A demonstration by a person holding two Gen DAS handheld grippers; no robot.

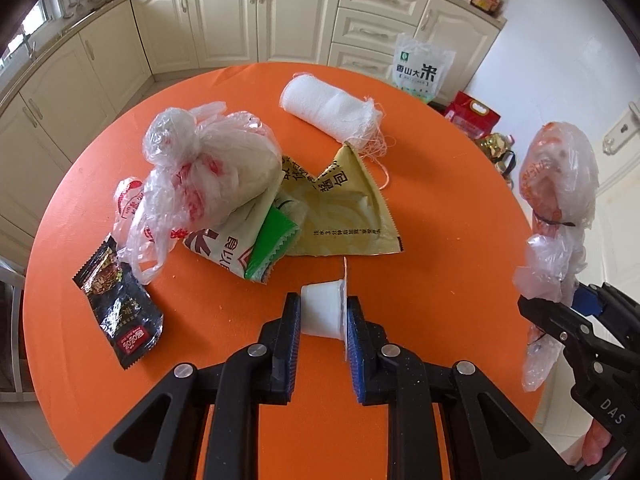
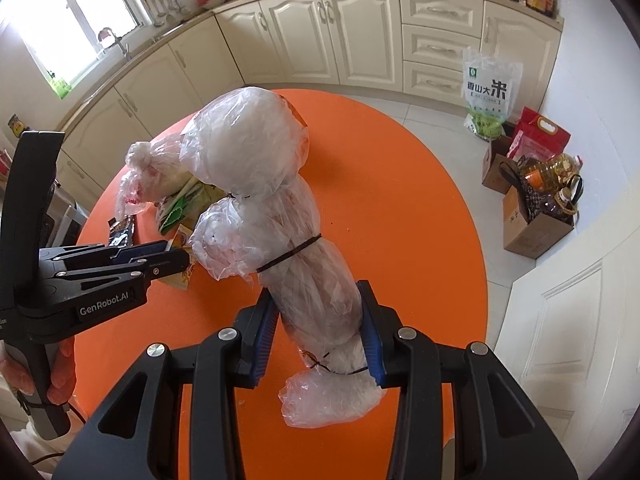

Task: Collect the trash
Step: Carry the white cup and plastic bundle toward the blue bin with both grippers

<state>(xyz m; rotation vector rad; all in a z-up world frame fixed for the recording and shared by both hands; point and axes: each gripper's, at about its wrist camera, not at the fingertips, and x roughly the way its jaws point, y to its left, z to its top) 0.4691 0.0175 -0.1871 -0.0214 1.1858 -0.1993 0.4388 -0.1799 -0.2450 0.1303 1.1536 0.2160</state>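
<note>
My left gripper (image 1: 323,314) is shut on a small white plastic cup (image 1: 323,312) lying on its side, held just above the orange table (image 1: 440,208). My right gripper (image 2: 318,320) is shut on a long bundle wrapped in clear plastic and tied with black bands (image 2: 280,220), held upright over the table; the bundle also shows at the right in the left wrist view (image 1: 560,200). Beyond the cup lies a trash pile: a knotted plastic bag (image 1: 208,160), a yellow-green wrapper (image 1: 344,208), a green sachet (image 1: 272,244), a black sachet (image 1: 120,308) and a white gauze roll (image 1: 332,110).
Cream kitchen cabinets (image 1: 256,16) curve behind the table. A rice bag (image 2: 490,92), a red bag (image 2: 540,132) and a cardboard box with oil bottles (image 2: 536,216) stand on the floor at the right. The left gripper (image 2: 176,256) shows at the left in the right wrist view.
</note>
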